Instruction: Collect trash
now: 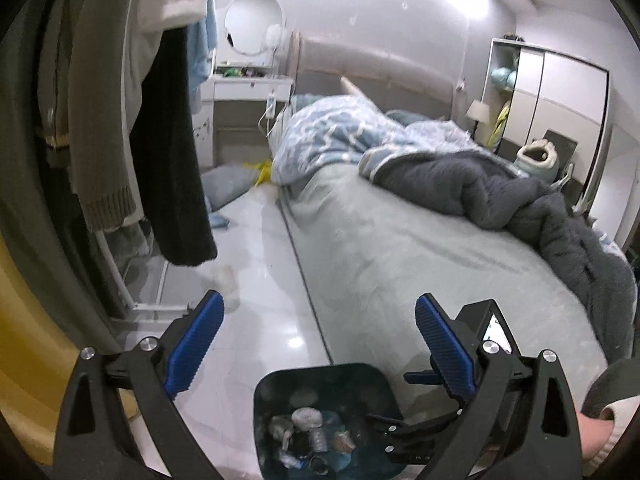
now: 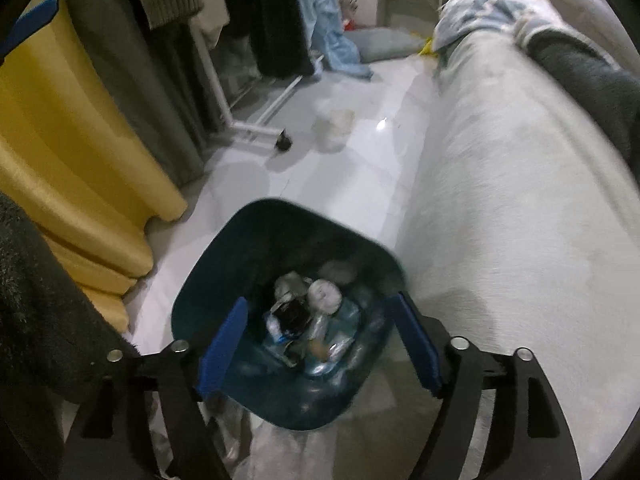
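A dark blue trash bin [image 1: 320, 370] [image 2: 280, 204] stands on the white floor beside the bed. Inside it lies crumpled trash [image 1: 308, 420] [image 2: 316, 312]: wrappers, clear plastic and a squashed bottle. My right gripper [image 2: 318, 302] hangs over the bin's mouth, pointing down, open, with nothing between its blue pads [image 2: 224, 344]. My left gripper [image 1: 318, 304] is higher, open wide and empty, looking across the floor and bed. A pale, clear plastic container [image 2: 334, 124] [image 1: 226, 280] lies on the floor farther ahead.
The bed [image 1: 400, 248] [image 2: 520, 200] runs along the right with rumpled blankets [image 1: 460, 184]. A clothes rack [image 2: 224, 92] with hanging clothes [image 1: 172, 160] and a yellow curtain [image 2: 72, 152] line the left. A pillow [image 1: 228, 184] lies on the floor at the far end.
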`<state>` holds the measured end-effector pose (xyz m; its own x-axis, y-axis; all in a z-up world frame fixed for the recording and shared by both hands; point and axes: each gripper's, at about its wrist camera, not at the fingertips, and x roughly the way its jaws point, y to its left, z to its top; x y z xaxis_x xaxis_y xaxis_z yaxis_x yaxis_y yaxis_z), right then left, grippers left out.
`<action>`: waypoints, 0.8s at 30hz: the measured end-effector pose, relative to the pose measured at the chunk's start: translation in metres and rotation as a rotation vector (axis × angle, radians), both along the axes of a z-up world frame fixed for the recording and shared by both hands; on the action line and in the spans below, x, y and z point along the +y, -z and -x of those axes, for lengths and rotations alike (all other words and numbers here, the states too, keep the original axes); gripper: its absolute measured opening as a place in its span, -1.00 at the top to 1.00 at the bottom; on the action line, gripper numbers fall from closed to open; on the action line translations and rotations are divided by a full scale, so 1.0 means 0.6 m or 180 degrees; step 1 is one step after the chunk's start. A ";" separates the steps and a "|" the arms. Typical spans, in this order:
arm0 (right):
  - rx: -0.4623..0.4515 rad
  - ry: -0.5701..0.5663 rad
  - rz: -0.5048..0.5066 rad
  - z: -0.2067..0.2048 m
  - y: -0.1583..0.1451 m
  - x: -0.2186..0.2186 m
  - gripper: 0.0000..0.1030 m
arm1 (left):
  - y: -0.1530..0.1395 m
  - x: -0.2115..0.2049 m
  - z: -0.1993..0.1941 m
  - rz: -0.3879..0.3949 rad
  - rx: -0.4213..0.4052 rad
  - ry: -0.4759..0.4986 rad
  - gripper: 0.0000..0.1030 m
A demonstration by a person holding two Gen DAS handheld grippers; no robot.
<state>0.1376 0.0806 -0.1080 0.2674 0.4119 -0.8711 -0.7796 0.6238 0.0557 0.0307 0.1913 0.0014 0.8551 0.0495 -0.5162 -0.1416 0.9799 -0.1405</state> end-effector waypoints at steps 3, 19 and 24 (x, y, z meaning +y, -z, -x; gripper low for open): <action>-0.0112 0.0134 -0.0112 -0.006 -0.030 -0.021 -0.58 | -0.020 -0.013 0.012 -0.0021 -0.0099 0.0065 -0.91; -0.1042 0.1153 -0.0706 0.048 -0.189 -0.302 -0.93 | -0.057 -0.117 0.039 -0.0351 -0.0307 0.0116 -0.94; -0.1212 0.1464 -0.0810 0.083 -0.183 -0.383 -0.93 | -0.036 -0.147 0.049 -0.0417 -0.0251 0.0123 -0.94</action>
<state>0.0878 -0.1489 0.0017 0.7367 0.3627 -0.5707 -0.4303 0.9025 0.0181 0.0016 0.1034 0.0230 0.8953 0.0782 -0.4385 -0.0968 0.9951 -0.0203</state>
